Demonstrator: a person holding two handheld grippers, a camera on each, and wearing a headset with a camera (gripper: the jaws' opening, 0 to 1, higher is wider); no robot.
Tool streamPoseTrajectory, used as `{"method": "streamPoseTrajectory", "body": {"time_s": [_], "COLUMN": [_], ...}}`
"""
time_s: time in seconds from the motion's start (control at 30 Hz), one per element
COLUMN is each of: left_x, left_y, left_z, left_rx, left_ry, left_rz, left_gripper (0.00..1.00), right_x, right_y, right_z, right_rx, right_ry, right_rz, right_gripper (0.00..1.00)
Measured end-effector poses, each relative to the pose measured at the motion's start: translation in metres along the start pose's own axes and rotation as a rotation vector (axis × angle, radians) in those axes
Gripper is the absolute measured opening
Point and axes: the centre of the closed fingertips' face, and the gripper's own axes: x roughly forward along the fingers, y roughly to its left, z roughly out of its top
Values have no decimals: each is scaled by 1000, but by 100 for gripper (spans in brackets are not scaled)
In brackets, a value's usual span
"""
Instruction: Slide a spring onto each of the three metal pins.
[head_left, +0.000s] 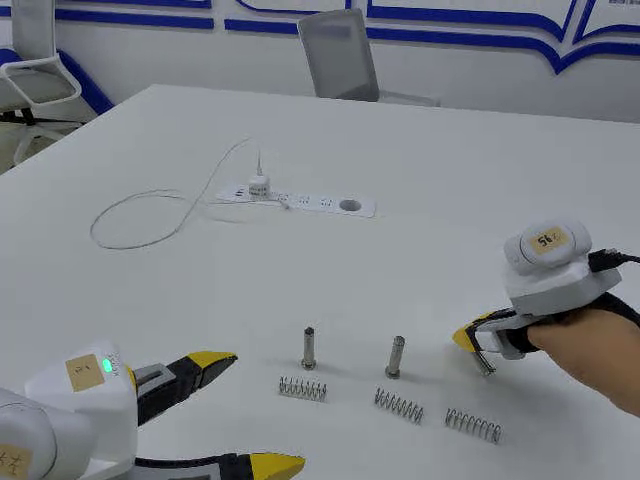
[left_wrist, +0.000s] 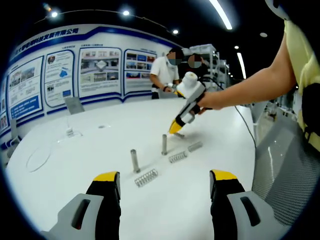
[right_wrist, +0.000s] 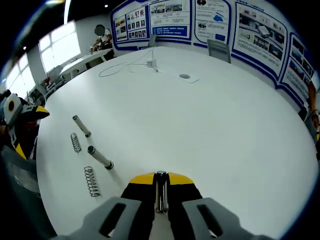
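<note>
Head view looks forward and down over the white table (head_left: 420, 180) from its near edge, close in. Left gripper view sits low by the tabletop facing the right gripper (left_wrist: 176, 127); right gripper view looks across the table, rolled. All 3 share 2 standing pins (head_left: 309, 348) and springs (head_left: 302, 388).

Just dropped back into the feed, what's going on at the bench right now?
The right gripper is shut on the third pin, holding it down by the table beside the others. The left pin and middle pin stand upright. The left spring, middle spring and right spring lie flat in front, none on a pin yet. The left gripper hangs open, holding nothing.
</note>
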Motion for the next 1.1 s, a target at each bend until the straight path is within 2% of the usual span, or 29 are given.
{"method": "streamPoseTrajectory", "body": {"time_s": [0.2, 0.53, 1.1], "left_x": [-1, -6, -9], "left_y": [-2, -7, -14], "left_z": [5, 8, 10], "left_rx": [14, 30, 42], "left_ry": [-7, -11, -14], "left_rz": [-6, -8, -8], "left_gripper": [74, 74, 74], "right_x": [-14, -27, -35], "right_y": [3, 7, 12], "right_z": [-1, -5, -15], "right_rx": [-7, -20, -1], "right_ry": [-28, -81, -87], "right_rz": [-11, -34, -33], "right_gripper": [9, 9, 9]}}
